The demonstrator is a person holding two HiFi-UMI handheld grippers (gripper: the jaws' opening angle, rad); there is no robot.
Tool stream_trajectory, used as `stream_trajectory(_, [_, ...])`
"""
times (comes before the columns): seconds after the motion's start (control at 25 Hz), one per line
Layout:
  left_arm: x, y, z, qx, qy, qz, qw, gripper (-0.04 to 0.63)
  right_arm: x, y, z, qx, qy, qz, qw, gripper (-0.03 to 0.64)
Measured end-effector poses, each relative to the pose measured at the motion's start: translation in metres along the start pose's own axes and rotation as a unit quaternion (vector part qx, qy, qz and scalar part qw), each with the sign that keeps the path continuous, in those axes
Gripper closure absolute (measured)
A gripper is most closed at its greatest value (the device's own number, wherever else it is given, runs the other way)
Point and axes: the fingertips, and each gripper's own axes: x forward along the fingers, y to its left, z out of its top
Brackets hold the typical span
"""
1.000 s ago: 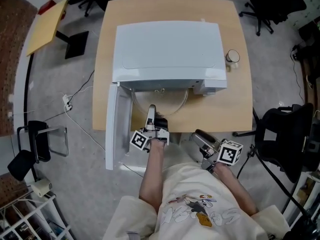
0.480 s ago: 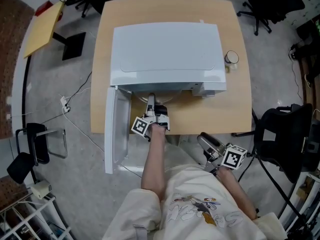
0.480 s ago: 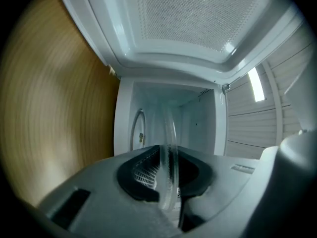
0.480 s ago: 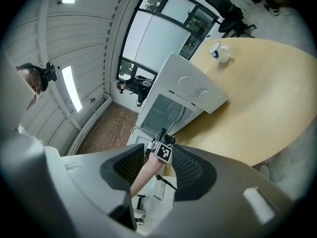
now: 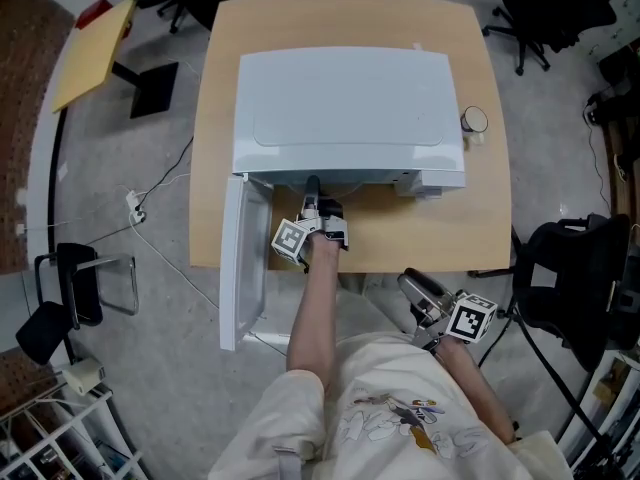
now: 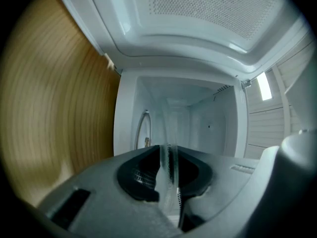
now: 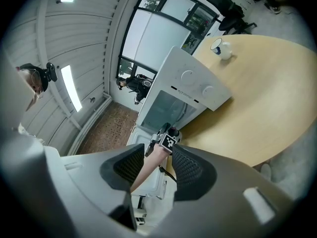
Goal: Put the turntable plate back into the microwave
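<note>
Turntable plate (image 6: 171, 125), clear round glass, clamped edge-on in left gripper (image 6: 167, 155), extending ahead of its jaws into open white microwave (image 5: 345, 108). Right gripper (image 7: 157, 165) jaws apart, holding nothing, well behind.

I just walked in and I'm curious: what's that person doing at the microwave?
A person is putting the clear round glass turntable plate into the white microwave. The left gripper has its fingers shut on the plate's rim at the open cavity, with the door swung wide. The right gripper hangs open and empty beside the wooden table.
</note>
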Motion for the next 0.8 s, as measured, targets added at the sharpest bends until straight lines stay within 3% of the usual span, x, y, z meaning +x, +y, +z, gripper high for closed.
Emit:
stream_trajectory(0.2, [0.001,0.019,0.008,0.023,0.006,0.034,0.9992,0.557,0.009,0.004,-0.004,0.007,0.000,0.005,1.000,0.436])
stream_trajectory(0.8, [0.000,0.038,0.008,0.020,0.002,0.054,0.9983,0.566,0.057,0.011,-0.007,0.024,0.014,0.025,0.999,0.436])
